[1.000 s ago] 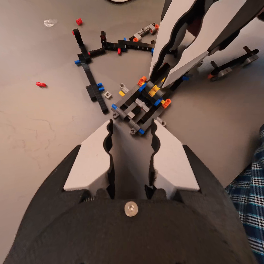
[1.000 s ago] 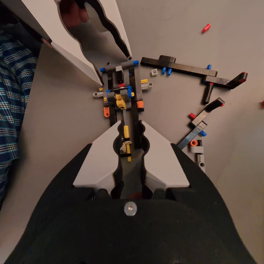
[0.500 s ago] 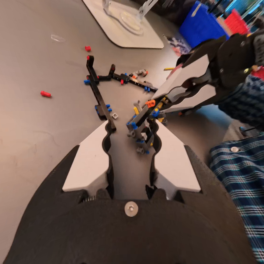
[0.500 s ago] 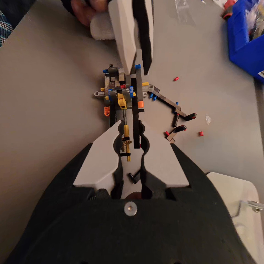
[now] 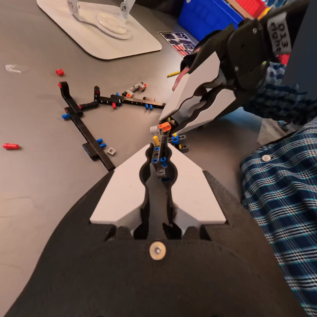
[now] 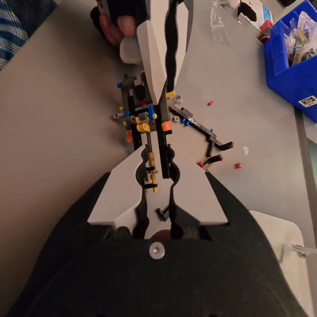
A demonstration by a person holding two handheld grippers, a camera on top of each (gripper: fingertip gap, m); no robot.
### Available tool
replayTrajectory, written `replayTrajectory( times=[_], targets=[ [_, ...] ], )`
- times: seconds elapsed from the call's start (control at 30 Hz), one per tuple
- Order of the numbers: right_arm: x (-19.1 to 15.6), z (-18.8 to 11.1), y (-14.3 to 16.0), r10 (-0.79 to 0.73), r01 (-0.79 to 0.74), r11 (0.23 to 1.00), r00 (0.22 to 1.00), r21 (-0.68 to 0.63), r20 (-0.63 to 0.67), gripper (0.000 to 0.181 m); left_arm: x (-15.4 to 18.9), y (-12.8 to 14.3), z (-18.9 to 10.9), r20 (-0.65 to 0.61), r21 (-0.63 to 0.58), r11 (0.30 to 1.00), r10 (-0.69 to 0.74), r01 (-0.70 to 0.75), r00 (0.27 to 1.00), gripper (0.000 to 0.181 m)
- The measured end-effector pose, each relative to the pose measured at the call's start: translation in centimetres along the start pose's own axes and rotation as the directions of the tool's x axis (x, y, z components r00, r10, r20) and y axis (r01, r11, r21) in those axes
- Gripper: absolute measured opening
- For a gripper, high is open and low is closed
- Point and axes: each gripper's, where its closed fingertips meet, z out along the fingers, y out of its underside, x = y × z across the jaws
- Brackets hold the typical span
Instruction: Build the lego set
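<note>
1. Left wrist view: the left gripper [image 5: 158,151] has its jaws clamped on the near end of the lego assembly [image 5: 162,145], lifted off the grey surface [image 5: 42,180]. The right gripper [image 5: 169,123] bears a grey label with writing. Open room lies left; black beams [image 5: 89,133] lie beyond.
2. Right wrist view: the right gripper [image 6: 157,151] has its jaws clamped on the assembly's black beam [image 6: 162,151]. A blue bin [image 6: 291,68] with a coded sticker stands at the right edge.

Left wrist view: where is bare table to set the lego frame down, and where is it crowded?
Bare table lies left of the black L-shaped beam, past the lone red pin. Another strip runs between that beam and the white stand base. It is crowded around the lego frame, where both sets of jaws meet.
</note>
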Motion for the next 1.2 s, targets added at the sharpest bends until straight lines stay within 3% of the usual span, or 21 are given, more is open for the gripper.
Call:
replayTrajectory(
  times=[0.03, 0.3, 0.7, 1.2],
  targets=[
    [0.1, -0.3, -0.2, 0.029, -0.029, 0.999, 0.999, 0.019, 0.017, 0.019, 0.1, -0.2, -0.1, 0.007, 0.003, 1.000, 0.027, -0.027, 1.000, 0.010],
    [1.4, -1.8, -2.3, 0.252, -0.280, 0.949, 0.950, 0.146, 0.183, 0.014, 0.8, -0.6, -0.6, 0.029, -0.021, 0.978, 0.207, -0.207, 0.978, 0.009],
    [0.8, -0.5, -2.5, 0.256, -0.292, 0.950, 0.933, 0.115, 0.255, 0.009, 1.1, -0.7, -0.6, 0.041, -0.021, 0.960, 0.280, -0.279, 0.959, 0.008],
    [0.6, -0.6, -2.5, 0.255, -0.309, 0.945, 0.900, 0.105, 0.352, 0.015, 0.8, -0.8, -0.5, 0.006, -0.028, 0.971, 0.236, -0.236, 0.972, 0.009]
  ],
)
